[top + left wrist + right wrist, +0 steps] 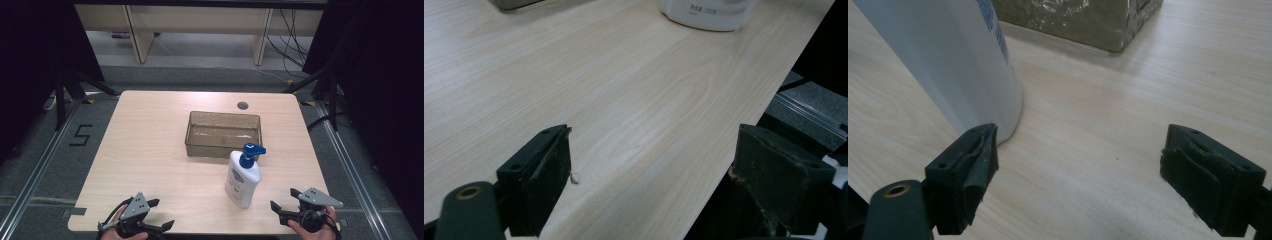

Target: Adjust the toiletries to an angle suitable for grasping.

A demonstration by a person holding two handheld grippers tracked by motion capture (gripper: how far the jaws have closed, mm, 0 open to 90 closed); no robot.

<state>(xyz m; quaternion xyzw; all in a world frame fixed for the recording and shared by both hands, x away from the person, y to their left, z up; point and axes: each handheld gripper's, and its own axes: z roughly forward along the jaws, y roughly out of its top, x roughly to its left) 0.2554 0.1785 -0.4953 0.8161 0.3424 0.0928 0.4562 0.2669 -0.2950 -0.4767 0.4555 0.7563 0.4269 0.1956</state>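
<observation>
Table (150,150) is light wood w/ a small round hole (242,105) near the far edge. Brown see-thru box (223,133) sits in the middle, a bit toward the far side. It looks empty, w/ some shine on its floor. White pump bottle (243,179) w/ a blue pump top (251,153) stands upright just in front of the box, near its right front corner, apart from it.

Left gripper (156,215) is at the near left edge of the table, held by a hand (122,231). Its jaws are wide apart w/ nothing between them. In the left gripper view the gripper (651,165) looks over bare wood, w/ the bottle bottom (709,12) far off at the top.

Right gripper (284,200) is at the near right edge, held by the other hand (315,230), to the right of the bottle & not touching it. Jaws wide apart, nothing in them. In the right gripper view the gripper (1078,160) has the bottle (948,60) close by its left jaw, & the box corner (1083,20) is behind.
</observation>
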